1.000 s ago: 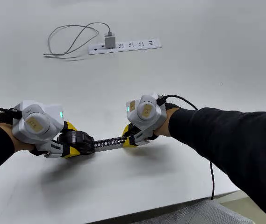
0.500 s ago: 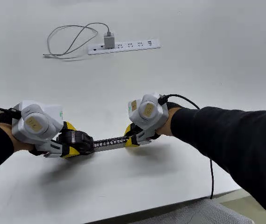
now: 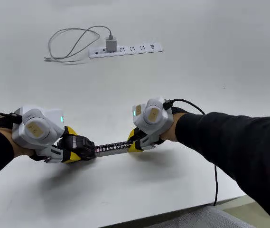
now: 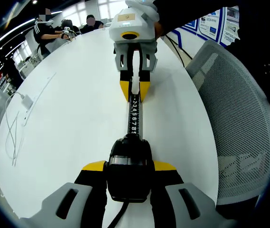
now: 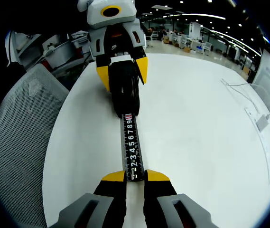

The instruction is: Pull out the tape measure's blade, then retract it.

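Observation:
A black tape measure case (image 3: 79, 146) sits low over the white table (image 3: 182, 71), with my left gripper (image 3: 72, 148) shut on it. In the left gripper view the case (image 4: 129, 166) is clamped between the yellow-tipped fingers (image 4: 94, 166). A short length of black blade (image 3: 112, 147) with white numbers runs from the case to my right gripper (image 3: 135, 142), which is shut on the blade's end. In the right gripper view the blade (image 5: 130, 149) leads from my right gripper (image 5: 135, 176) to the case (image 5: 124, 90).
A white power strip (image 3: 125, 48) with a plugged-in charger and a looped grey cable (image 3: 70, 40) lies far back on the table. A grey mesh chair (image 4: 239, 137) stands by the near table edge. People sit at the far end of the room.
The right gripper has shifted slightly to the right, drawing out a little more blade. The left gripper and the case have stayed nearly in place.

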`<control>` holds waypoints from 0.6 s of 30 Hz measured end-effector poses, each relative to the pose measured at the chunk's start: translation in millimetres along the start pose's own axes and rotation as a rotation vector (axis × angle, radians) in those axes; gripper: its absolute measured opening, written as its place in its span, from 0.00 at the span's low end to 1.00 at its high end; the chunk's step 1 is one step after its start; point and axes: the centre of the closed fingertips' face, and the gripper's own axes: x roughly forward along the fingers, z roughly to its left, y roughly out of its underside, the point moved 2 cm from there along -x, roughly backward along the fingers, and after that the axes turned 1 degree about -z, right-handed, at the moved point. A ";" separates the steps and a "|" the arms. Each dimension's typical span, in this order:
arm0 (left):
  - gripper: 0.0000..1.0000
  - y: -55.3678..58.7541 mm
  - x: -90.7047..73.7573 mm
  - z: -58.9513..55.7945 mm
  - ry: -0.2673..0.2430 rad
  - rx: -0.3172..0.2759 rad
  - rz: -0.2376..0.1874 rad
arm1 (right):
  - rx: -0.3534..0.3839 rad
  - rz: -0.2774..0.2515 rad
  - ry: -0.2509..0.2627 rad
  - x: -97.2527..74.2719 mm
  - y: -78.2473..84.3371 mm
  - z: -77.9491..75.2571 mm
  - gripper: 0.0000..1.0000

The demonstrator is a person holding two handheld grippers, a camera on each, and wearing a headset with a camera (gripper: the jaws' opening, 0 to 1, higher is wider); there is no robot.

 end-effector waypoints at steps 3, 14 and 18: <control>0.30 0.1 -0.1 0.1 0.000 0.000 0.000 | -0.001 0.001 0.000 -1.0 1.5 -0.2 0.09; 0.30 0.4 0.4 0.3 0.000 0.003 0.003 | 0.003 0.002 0.002 -3.4 6.4 0.0 0.09; 0.30 0.2 0.5 -0.1 0.000 0.004 0.002 | 0.003 0.003 0.003 -3.7 7.4 -0.1 0.09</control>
